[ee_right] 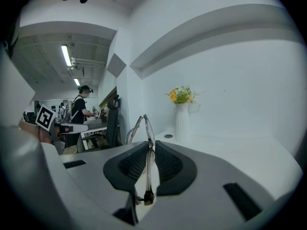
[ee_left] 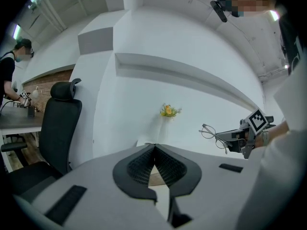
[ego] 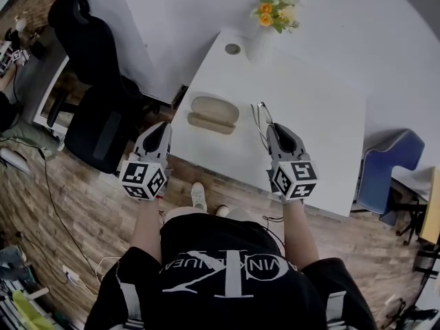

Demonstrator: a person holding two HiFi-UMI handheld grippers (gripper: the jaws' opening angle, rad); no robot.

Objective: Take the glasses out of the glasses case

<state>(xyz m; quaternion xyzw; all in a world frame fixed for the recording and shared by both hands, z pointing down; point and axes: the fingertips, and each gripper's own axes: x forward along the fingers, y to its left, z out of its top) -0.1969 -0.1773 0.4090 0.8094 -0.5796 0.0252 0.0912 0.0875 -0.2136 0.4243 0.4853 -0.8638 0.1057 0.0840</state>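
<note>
Right gripper view: glasses [ee_right: 146, 127] out of the case, pinched edge-on in my right tongs [ee_right: 150, 145].

Jaws nearly closed on the thin frame. The lenses stick out past the tips, held in the air over the near part of the table [ego: 323, 108], to the right of the glasses case [ego: 214, 114], which lies open on the top. Left tongs [ego: 165, 129] closed on nothing, off the table edge, left of the case and not touching it. Risk, judged: the grip is on a narrow section, so the frame may pivot or slide if I tilt or jolt. More squeeze could bend it. Setting down lens-first would scratch.
</note>
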